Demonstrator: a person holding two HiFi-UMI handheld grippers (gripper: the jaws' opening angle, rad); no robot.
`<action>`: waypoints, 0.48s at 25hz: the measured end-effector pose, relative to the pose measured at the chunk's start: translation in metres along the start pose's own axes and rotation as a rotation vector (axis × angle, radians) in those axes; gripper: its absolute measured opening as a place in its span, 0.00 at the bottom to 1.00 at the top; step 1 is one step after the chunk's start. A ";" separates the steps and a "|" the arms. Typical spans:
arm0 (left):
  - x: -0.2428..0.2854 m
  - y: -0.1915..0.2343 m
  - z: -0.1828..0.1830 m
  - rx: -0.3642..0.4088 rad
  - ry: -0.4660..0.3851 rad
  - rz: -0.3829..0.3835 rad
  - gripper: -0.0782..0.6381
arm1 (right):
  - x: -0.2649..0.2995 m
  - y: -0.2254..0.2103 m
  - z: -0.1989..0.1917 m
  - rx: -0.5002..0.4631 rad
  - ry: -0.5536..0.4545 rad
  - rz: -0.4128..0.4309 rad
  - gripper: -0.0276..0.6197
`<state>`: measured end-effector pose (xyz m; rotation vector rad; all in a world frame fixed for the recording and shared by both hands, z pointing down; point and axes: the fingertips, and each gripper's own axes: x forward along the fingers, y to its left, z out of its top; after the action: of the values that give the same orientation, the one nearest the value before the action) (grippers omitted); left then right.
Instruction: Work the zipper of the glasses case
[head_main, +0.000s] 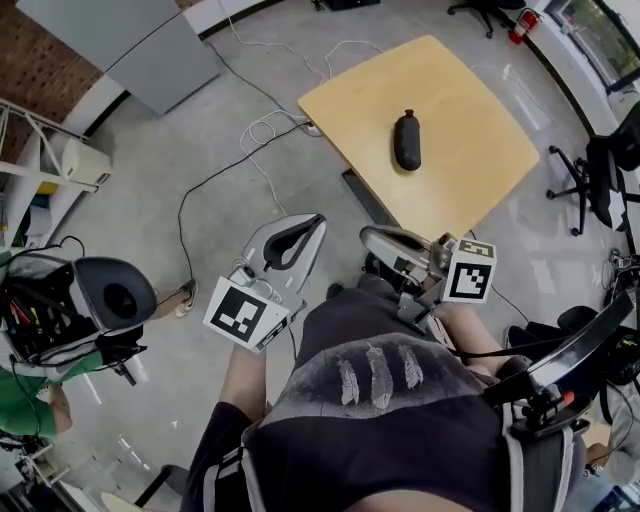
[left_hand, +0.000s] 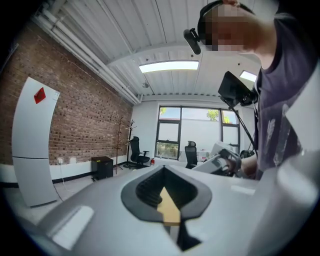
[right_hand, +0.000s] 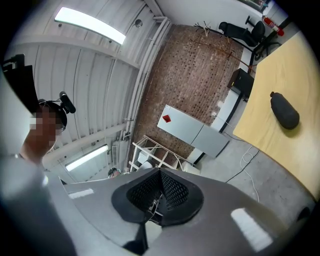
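Note:
A dark oblong glasses case (head_main: 407, 140) lies alone near the middle of a light wooden table (head_main: 470, 95); it shows again in the right gripper view as the case (right_hand: 284, 112) on the table (right_hand: 287, 75) at the far right. Both grippers are held close to the person's body, well short of the table. My left gripper (head_main: 318, 222) is shut with nothing in it, and in its own view the left gripper (left_hand: 163, 170) points across the room. My right gripper (head_main: 366, 236) is shut and empty too; the right gripper (right_hand: 160, 174) tilts up toward the brick wall.
Cables (head_main: 262, 130) trail over the grey floor left of the table. A grey cabinet (head_main: 140, 40) stands at the back left, an office chair (head_main: 600, 180) at the right. A cart with gear (head_main: 60, 310) sits at the left. The person's torso (head_main: 380, 410) fills the foreground.

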<state>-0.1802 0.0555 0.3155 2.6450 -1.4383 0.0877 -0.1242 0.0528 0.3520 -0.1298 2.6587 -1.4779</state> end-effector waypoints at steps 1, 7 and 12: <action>0.008 0.008 0.001 0.005 0.015 -0.002 0.11 | 0.005 -0.007 0.010 -0.002 -0.003 0.004 0.05; 0.062 0.038 0.011 0.037 0.084 -0.029 0.11 | 0.002 -0.042 0.060 0.030 -0.060 -0.013 0.05; 0.116 0.010 0.006 0.070 0.139 -0.024 0.11 | -0.062 -0.069 0.081 0.021 -0.082 -0.053 0.05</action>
<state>-0.1252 -0.0472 0.3237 2.6512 -1.3831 0.3181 -0.0504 -0.0441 0.3707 -0.2555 2.5935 -1.4823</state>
